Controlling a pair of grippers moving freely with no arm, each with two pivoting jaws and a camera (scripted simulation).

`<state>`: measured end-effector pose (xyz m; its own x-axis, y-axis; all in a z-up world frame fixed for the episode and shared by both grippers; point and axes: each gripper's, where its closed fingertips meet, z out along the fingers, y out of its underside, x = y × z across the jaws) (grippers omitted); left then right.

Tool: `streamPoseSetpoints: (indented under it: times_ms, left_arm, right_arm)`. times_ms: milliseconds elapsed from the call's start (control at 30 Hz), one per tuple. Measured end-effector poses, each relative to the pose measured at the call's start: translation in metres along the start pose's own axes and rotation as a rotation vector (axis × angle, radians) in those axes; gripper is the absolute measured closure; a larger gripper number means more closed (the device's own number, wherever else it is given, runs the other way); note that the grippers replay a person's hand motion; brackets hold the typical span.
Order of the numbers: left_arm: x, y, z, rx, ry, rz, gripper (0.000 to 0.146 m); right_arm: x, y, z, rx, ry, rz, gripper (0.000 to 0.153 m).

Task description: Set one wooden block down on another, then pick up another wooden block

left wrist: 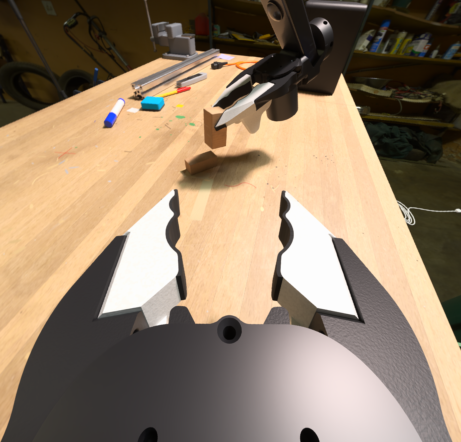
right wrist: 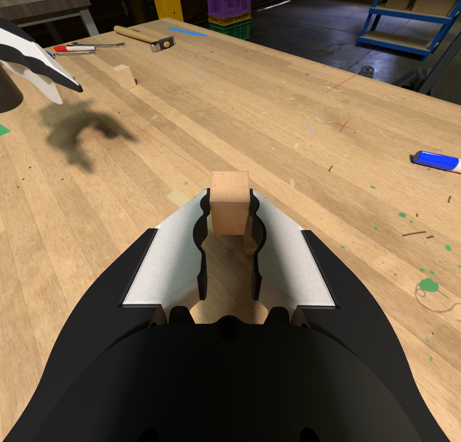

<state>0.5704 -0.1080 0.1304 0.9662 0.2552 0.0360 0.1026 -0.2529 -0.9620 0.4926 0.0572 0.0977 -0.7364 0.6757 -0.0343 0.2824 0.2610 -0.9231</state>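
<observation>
My right gripper (right wrist: 229, 192) is shut on a wooden block (right wrist: 229, 202), held upright above the workbench. In the left wrist view this right gripper (left wrist: 215, 116) holds the block (left wrist: 214, 135) just above a second wooden block (left wrist: 200, 162) that lies flat on the bench. A corner of that second block (right wrist: 249, 245) shows under the held one. A third wooden block (right wrist: 124, 76) stands far left on the bench, near my left gripper (right wrist: 69, 95). My left gripper (left wrist: 229, 192) is open and empty, hovering short of the lying block.
A blue marker (left wrist: 114, 113), a cyan eraser (left wrist: 152, 103), a red and yellow pen (left wrist: 174, 92), a metal rail (left wrist: 174, 73), a grey vise (left wrist: 174, 40) and a dark box (left wrist: 331, 45) lie beyond. A hammer (right wrist: 149, 39), a red marker (right wrist: 74, 48) and the blue marker (right wrist: 436, 160) show in the right wrist view.
</observation>
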Motion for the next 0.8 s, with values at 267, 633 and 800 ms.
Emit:
streamPoseSetpoints:
  times_ms: [267, 633, 800]
  left_arm:
    - [-0.007, 0.015, -0.011, -0.049, -0.022, -0.032, 0.056]
    - [-0.007, 0.024, -0.011, -0.052, -0.011, -0.049, 0.054]
    - [-0.009, 0.024, -0.011, -0.04, -0.007, -0.062, 0.055]
  right_arm:
    - [0.017, 0.009, 0.008, -0.03, -0.056, -0.032, 0.122]
    - [0.019, 0.02, 0.024, -0.037, -0.075, -0.073, 0.122]
    - [0.021, 0.023, 0.028, -0.052, -0.032, -0.111, 0.122]
